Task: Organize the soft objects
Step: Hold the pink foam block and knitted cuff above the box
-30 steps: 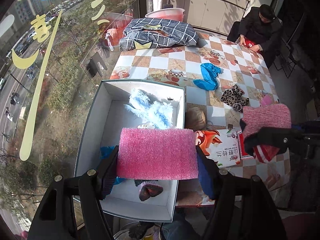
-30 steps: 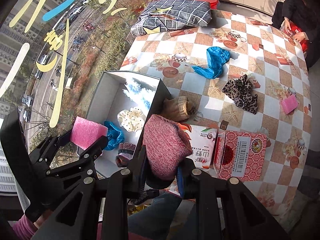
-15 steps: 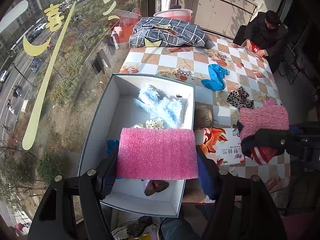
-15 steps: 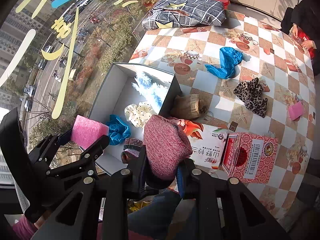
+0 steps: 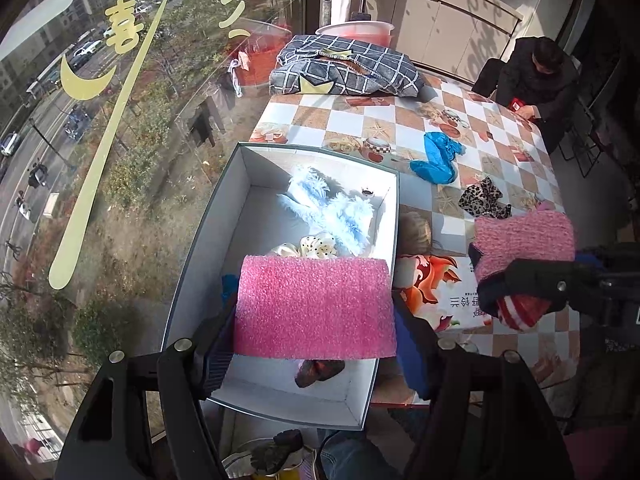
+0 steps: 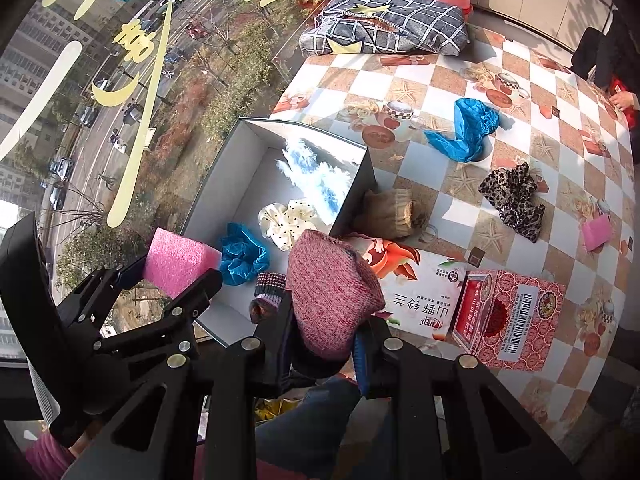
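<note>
My left gripper (image 5: 314,344) is shut on a pink foam sponge (image 5: 314,306) and holds it above the near end of the open white box (image 5: 208,232); the sponge also shows in the right wrist view (image 6: 178,262). My right gripper (image 6: 324,344) is shut on a pink knitted item (image 6: 332,292), just right of the box's near corner, over a printed carton (image 6: 416,288). The box (image 6: 224,184) holds a blue-white fluffy item (image 5: 332,208), a polka-dot scrunchie (image 6: 286,220), a blue cloth (image 6: 242,258) and a dark knitted piece (image 5: 320,368).
On the checkered table (image 6: 440,80) lie a blue cloth (image 6: 464,130), a leopard-print cloth (image 6: 514,200), a beige pouch (image 6: 390,214), a small pink sponge (image 6: 596,232) and a red box (image 6: 508,322). A plaid pillow (image 5: 344,68) lies at the far end. A person (image 5: 536,76) sits at the far right. A window is on the left.
Both grippers have drawn back and up a little with their loads; the box and table look smaller and farther. The grips have not changed.
</note>
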Demonstrator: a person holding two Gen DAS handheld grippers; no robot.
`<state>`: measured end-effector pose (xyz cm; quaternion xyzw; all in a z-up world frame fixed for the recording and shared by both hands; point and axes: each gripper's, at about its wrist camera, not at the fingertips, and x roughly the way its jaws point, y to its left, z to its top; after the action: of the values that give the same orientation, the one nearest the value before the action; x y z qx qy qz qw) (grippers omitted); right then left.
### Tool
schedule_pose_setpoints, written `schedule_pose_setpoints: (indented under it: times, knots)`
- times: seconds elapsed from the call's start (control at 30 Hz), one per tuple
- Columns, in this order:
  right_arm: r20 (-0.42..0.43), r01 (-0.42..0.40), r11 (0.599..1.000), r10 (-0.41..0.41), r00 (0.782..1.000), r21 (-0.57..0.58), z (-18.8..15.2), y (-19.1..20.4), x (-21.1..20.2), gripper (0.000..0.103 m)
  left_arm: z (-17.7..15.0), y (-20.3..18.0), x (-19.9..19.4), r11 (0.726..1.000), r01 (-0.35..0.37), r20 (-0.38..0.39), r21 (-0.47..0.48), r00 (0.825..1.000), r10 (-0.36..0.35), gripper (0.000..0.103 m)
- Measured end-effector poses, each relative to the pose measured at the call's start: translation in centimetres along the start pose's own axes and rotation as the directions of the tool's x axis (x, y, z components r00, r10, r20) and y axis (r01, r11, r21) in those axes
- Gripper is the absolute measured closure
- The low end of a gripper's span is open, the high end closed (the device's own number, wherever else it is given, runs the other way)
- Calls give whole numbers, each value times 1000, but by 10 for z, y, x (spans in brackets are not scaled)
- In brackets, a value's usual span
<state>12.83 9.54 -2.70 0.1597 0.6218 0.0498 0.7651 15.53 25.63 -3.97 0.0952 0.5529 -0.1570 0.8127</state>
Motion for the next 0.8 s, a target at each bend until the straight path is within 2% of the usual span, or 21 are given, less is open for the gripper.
schedule_pose_setpoints:
  times: [0.8]
  knots:
    - [-34,-17,998,15,999,-61,8,22,14,77,-5,18,6,999,-14,-19,-40,1000,14,30]
